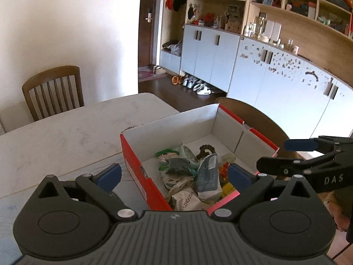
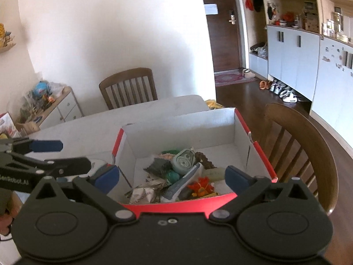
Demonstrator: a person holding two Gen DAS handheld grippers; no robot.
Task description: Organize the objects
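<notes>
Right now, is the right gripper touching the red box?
Cannot tell. In the right wrist view the right gripper is open above the red box, but its fingers overlap the rim and no clear gap or contact shows.

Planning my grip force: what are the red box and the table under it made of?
Red box: likely cardboard, glossy red outside, matte white inside, with folded flaps and a torn corner. Table: looks like pale marble or a stone-look top, faintly veined; which one is unclear.

Bright daylight is cast across the white wall (image 1: pixel 66 22); straight lines are bowed by fisheye distortion, corners are vignetted.
</notes>
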